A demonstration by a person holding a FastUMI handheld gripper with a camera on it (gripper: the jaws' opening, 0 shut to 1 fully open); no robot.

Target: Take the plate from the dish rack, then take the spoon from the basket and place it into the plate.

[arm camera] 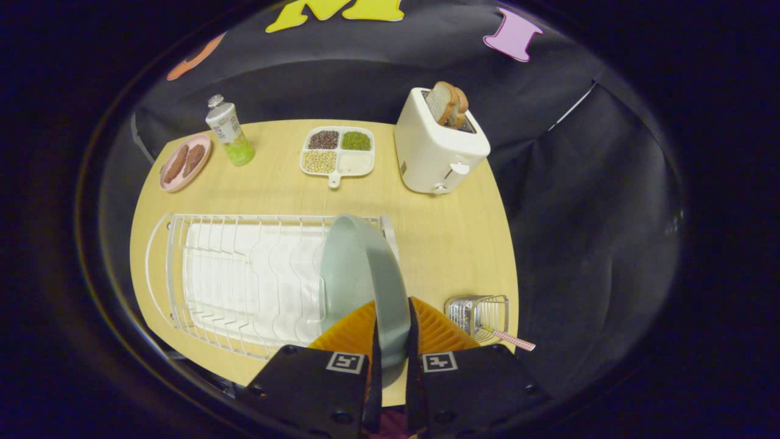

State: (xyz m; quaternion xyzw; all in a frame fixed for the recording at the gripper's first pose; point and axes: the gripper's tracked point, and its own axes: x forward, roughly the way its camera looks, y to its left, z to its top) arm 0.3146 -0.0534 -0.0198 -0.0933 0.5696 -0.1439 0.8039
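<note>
A pale grey-green plate (359, 268) stands on edge at the right end of the white wire dish rack (244, 274). My gripper (393, 332) is shut on the plate, one finger on each face of its near rim. To the right of the fingers stands a small wire basket (478, 314) at the table's front right corner. A spoon (509, 339) with a checked handle leans out of it toward the right.
At the back of the wooden table (445, 244) stand a white toaster (439, 146) with bread slices, a divided tray (337, 152) of beans, a green-and-white bottle (230, 131) and a pink plate (184, 162) with brown pieces. Bare table lies between rack and toaster.
</note>
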